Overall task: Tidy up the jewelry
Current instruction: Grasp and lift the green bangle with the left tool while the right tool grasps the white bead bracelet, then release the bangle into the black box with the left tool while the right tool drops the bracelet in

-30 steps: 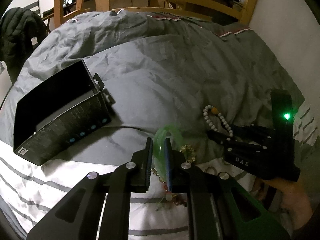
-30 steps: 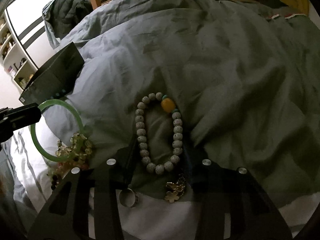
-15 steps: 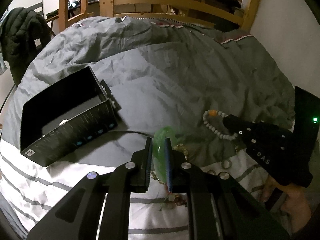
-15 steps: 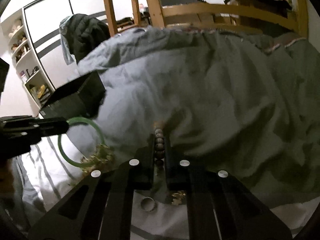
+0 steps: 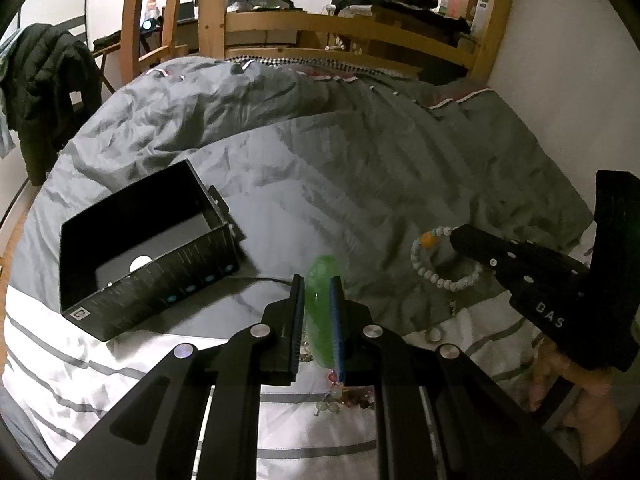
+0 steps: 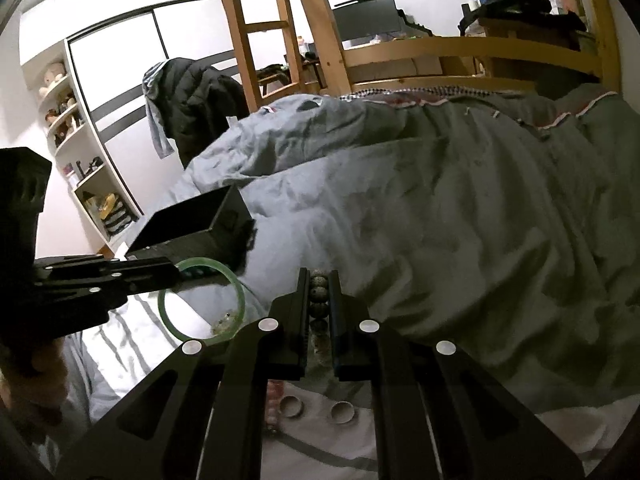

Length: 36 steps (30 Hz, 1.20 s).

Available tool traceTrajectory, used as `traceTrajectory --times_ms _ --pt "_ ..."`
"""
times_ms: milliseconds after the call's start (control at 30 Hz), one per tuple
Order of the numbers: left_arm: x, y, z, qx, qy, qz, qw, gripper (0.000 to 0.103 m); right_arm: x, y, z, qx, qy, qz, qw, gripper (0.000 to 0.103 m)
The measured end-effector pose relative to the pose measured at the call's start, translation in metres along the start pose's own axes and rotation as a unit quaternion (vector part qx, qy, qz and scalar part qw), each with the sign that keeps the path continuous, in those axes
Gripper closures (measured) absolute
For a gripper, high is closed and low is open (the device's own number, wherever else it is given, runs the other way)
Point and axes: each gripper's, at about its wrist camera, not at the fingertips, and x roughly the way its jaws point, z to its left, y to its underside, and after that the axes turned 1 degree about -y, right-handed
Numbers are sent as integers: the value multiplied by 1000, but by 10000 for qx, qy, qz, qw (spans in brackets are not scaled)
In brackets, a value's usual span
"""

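I am holding a green bangle [image 5: 322, 312] pinched edge-on in my left gripper [image 5: 318, 280], its jaws clamped onto the ring; from the right wrist view the bangle [image 6: 240, 300] is hanging as an upright hoop clear of the bed. My right gripper [image 6: 319, 276] is squeezing a string of pale speckled beads, the beaded bracelet [image 6: 319, 304], with the jaws closed against the beads. In the left wrist view that bracelet [image 5: 434, 276] is dangling in a loop from the right gripper [image 5: 460, 236], an orange bead showing near the top. The open black box [image 5: 160, 292] is sitting on the grey duvet [image 5: 360, 168] to the left of both grippers, well apart from the bracelet. Two plain rings [image 6: 290, 406] are lying on the white striped sheet [image 6: 120, 360] just under my right gripper, and a tangle of small coloured beads [image 5: 344, 396] is lying beneath the left one.
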Motion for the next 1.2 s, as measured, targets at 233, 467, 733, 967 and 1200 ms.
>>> traceTrajectory --times_ms 233,467,733,967,1200 --pt "-13 -2 -3 81 -56 -78 9999 91 -16 -10 14 -15 143 126 9998 94" --pt "-27 -3 1 110 -133 -98 9998 91 -27 -19 23 -7 233 153 9996 94" --pt "-43 -8 17 38 -323 -160 9993 91 -29 -34 42 -122 276 158 9994 94" --pt "-49 -14 40 -16 -662 -125 9977 91 -21 -47 60 -258 301 257 9989 94" --pt "-57 -25 68 -170 -869 -237 9958 91 -8 -57 78 -430 334 372 9978 94"
